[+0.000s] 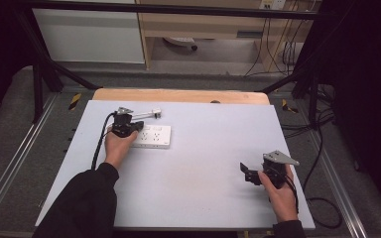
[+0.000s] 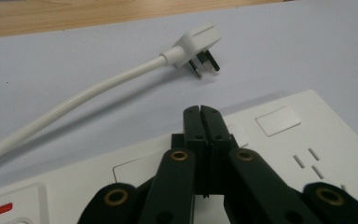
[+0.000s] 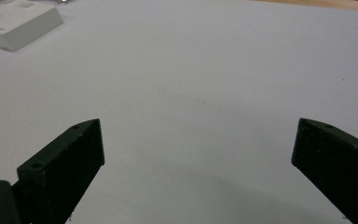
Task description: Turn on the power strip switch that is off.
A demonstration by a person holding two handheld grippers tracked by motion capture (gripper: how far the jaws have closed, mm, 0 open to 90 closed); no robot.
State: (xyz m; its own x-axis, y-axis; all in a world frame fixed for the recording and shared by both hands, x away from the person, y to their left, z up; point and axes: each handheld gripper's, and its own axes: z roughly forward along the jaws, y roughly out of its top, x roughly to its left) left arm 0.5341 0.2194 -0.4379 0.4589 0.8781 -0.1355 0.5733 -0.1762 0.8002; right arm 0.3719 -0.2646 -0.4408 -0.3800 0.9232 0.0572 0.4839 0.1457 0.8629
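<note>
A white power strip lies flat on the pale table, left of centre. My left gripper hovers over the strip's left part, its jaws pressed together with nothing between them. Whether the tips touch the strip I cannot tell. Just beyond it, a white plug lies loose on the table with its prongs bare, and its white cable curves off to the left. My right gripper stands open above bare table at the front right, with the strip's corner far off.
A red rocker switch sits at the near end of the strip. The pale table sheet ends at a wooden strip along the far side. Black frame posts and cables stand beyond the table edges.
</note>
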